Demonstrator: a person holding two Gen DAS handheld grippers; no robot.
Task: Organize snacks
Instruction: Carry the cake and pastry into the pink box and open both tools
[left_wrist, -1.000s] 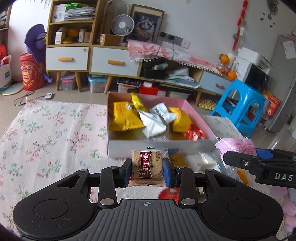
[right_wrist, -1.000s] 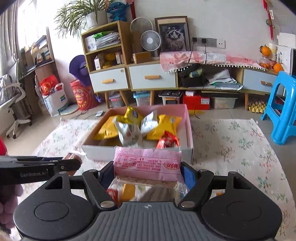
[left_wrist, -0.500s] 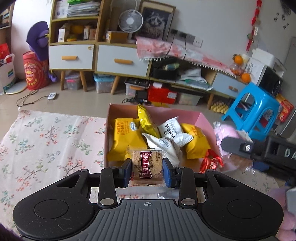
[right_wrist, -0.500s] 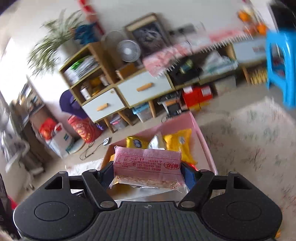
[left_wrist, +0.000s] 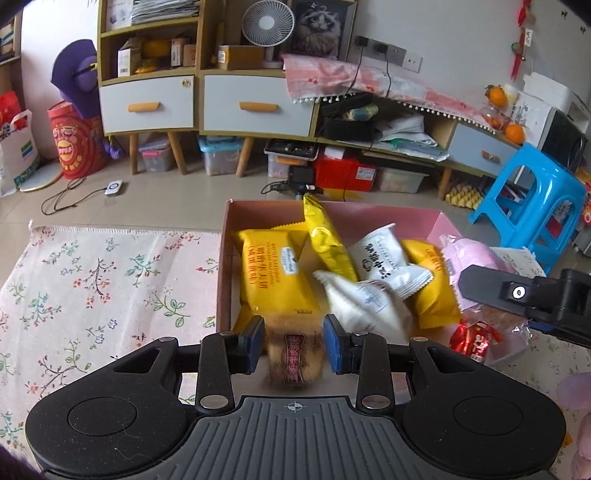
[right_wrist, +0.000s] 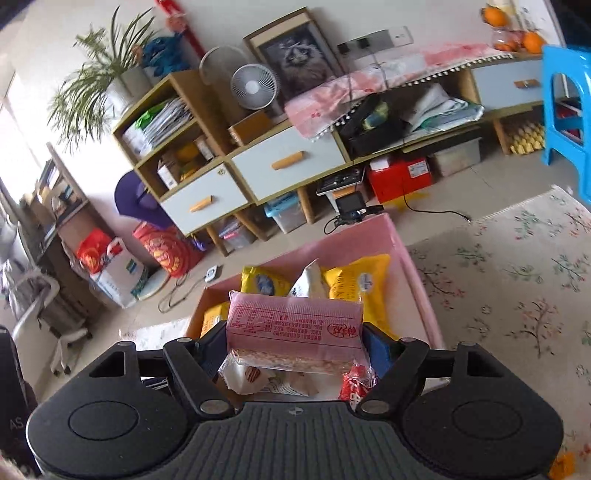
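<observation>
My left gripper has just let go; the biscuit drops blurred into the pink box; my right gripper clamps the pink wafer pack above it, next to go.

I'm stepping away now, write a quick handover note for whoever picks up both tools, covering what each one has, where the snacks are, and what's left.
Left tool: its pads look parted from the blurred brown round biscuit pack between them, over the near end of the pink box; it seems just let go.
Right tool: shut on the pink wafer pack, held above the box's right side.
Done: yellow packs, white packs and a red candy already lie in the box.
Left: confirm the biscuit landed inside, then lower and release the wafer pack.
</observation>
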